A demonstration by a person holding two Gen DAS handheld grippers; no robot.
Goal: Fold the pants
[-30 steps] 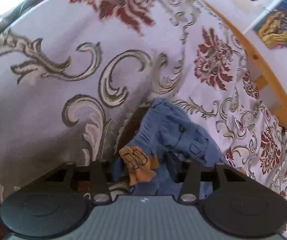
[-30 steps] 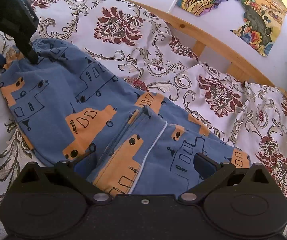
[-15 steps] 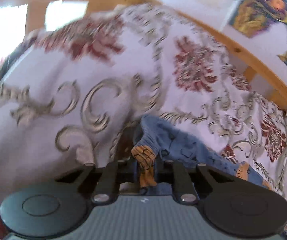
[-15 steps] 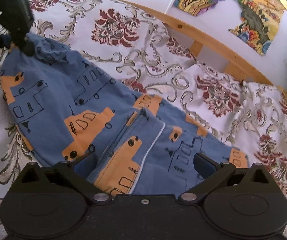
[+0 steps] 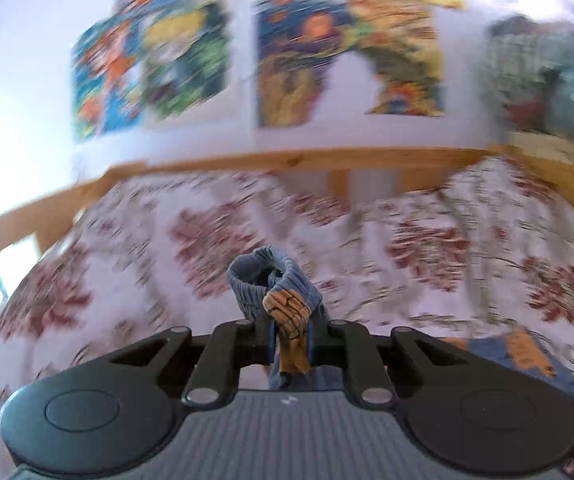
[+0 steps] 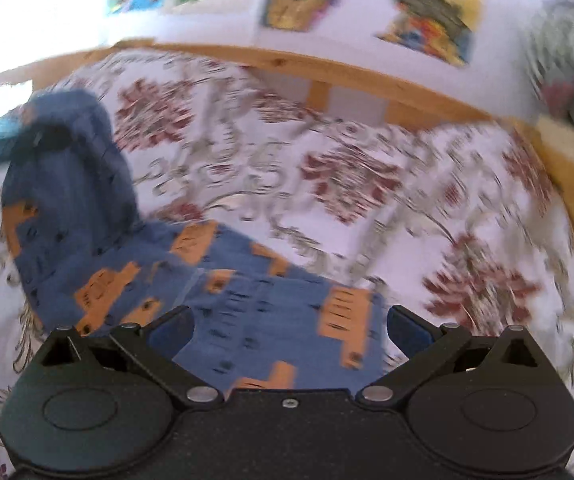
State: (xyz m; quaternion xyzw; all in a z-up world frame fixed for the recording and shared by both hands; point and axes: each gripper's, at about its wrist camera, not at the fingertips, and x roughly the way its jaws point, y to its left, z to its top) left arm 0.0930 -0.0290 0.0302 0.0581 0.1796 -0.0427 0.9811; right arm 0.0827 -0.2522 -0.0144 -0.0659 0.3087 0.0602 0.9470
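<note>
The left gripper pinches the pants waistband, lifted at ten o'clock; the right gripper gapes wide, needing a grip next.

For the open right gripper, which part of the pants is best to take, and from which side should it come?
Probably the near hem edge of the pants, lying flat on the bedspread between the open fingers of the right gripper. Come from above, since the left gripper already holds up the far end.
</note>
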